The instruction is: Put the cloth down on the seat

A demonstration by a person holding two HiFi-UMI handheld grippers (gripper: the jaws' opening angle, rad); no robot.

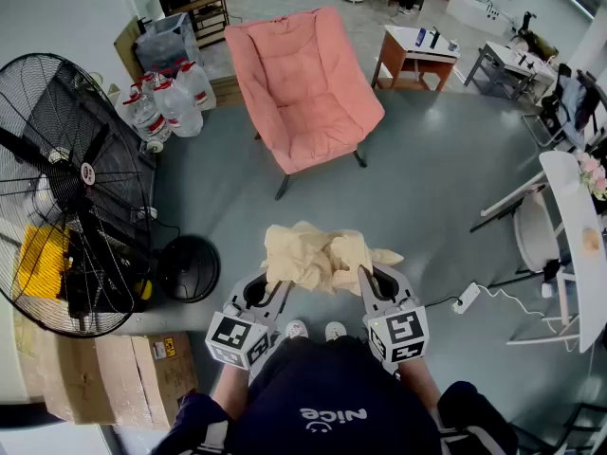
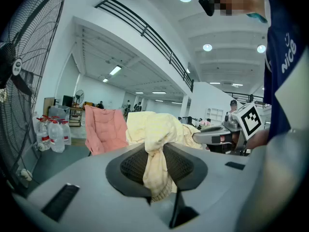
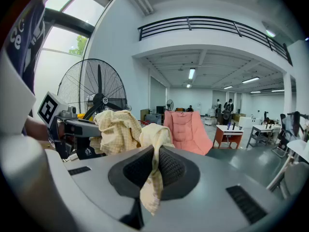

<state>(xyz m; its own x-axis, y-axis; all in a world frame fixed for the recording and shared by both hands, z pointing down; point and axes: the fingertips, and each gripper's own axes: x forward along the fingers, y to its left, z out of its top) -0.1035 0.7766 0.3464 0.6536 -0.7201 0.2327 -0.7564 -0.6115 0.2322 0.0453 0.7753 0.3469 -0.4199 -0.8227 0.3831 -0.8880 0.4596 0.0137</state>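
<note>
A crumpled pale yellow cloth (image 1: 319, 254) hangs bunched between my two grippers, held up over the grey floor in front of the person. My left gripper (image 1: 267, 280) is shut on the cloth (image 2: 154, 144), a fold pinched between its dark pads. A hanging fold of the same cloth (image 3: 154, 163) sits clamped in my right gripper (image 1: 368, 278). The seat is a pink padded folding chair (image 1: 305, 88) standing some way ahead, also seen in the left gripper view as the chair (image 2: 104, 129) and in the right gripper view as the chair (image 3: 186, 129).
A big black floor fan (image 1: 66, 192) stands at the left, with a round black base (image 1: 190, 268) beside it. Water bottles (image 1: 171, 102) sit left of the chair. A small wooden table (image 1: 417, 55) is behind right. A power strip and cable (image 1: 469, 297) lie at right, beside a white table (image 1: 579, 245).
</note>
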